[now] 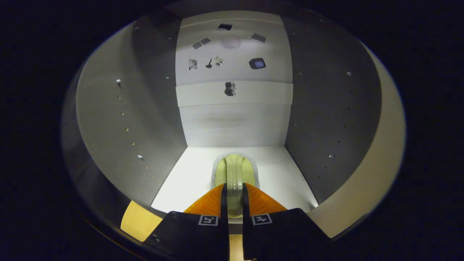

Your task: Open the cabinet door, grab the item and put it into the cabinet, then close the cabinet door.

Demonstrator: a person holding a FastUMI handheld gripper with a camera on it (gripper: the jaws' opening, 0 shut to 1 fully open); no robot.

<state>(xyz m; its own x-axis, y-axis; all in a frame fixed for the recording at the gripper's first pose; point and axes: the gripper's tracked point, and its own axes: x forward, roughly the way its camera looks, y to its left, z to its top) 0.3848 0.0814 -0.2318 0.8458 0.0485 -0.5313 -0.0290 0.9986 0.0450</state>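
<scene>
While inside cabinet, fingers grip item.

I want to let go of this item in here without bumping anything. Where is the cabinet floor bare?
The cabinet floor is bare on both sides of the yellow-green item: one patch runs to the left wall, the other to the right wall. A narrow strip lies between the item and the back wall. The gripper has its fingers shut on the item.
</scene>
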